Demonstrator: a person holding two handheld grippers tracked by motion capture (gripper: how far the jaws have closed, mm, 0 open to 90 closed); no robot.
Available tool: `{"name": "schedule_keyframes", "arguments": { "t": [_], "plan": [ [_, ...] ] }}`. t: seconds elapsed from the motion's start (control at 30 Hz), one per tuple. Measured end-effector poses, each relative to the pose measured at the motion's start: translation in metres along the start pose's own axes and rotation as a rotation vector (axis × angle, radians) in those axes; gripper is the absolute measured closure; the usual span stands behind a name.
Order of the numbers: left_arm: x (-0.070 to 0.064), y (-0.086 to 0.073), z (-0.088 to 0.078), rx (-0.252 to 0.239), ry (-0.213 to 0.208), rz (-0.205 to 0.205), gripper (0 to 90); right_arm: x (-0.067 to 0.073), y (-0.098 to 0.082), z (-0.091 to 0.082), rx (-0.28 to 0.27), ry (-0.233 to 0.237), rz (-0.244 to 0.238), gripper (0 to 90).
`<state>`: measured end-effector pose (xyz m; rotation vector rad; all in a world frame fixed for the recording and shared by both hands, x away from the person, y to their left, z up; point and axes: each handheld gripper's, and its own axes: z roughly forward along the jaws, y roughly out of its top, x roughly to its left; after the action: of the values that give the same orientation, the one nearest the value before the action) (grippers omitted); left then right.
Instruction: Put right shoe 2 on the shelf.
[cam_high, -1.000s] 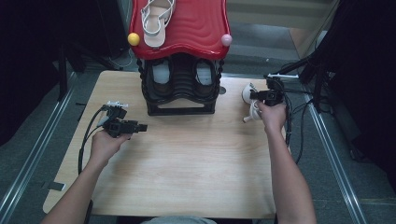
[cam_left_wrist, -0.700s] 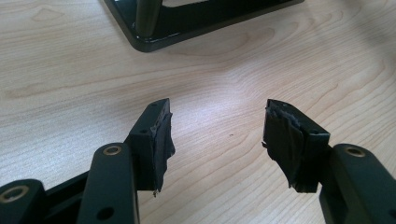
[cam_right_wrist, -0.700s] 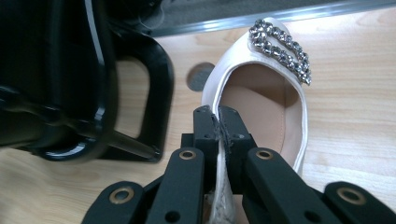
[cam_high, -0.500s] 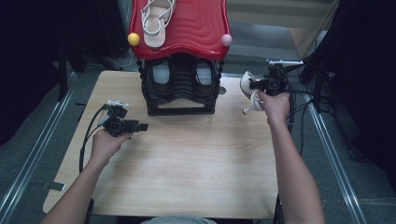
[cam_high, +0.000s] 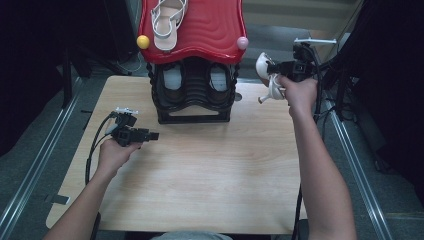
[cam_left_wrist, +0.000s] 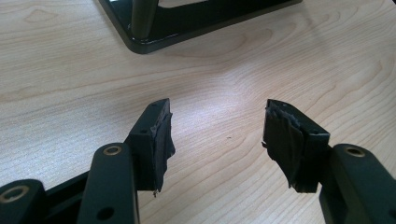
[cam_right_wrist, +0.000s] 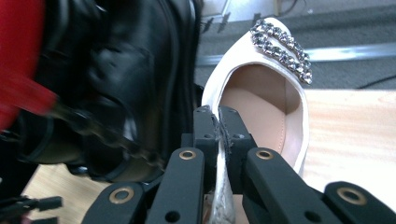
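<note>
Holding a white shoe by its thin side wall in our right gripper, aloft beside the rack | left gripper released over the desk | risk: narrow pinch, shoe may swivel, slip or clip the rack.

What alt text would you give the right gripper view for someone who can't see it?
Two black tongs pinch the side edge of a white shoe trimmed with rhinestones. A black shoe rack with a red top stands just left, above a wooden table.
</note>
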<state>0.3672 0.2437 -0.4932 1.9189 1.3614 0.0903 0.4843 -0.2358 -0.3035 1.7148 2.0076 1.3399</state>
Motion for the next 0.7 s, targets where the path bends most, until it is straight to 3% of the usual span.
{"name": "schedule_keyframes", "arguments": {
  "t": [0.37,0.7],
  "plan": [
    [-0.001,0.000,0.000,0.008,-0.004,-0.002,42.4,0.040,0.043,-0.025,-0.063,0.053,-0.055,88.7],
    [-0.002,0.000,0.002,0.013,-0.006,0.007,42.4,0.074,0.083,-0.049,-0.134,0.051,-0.098,88.7]
  ]
}}
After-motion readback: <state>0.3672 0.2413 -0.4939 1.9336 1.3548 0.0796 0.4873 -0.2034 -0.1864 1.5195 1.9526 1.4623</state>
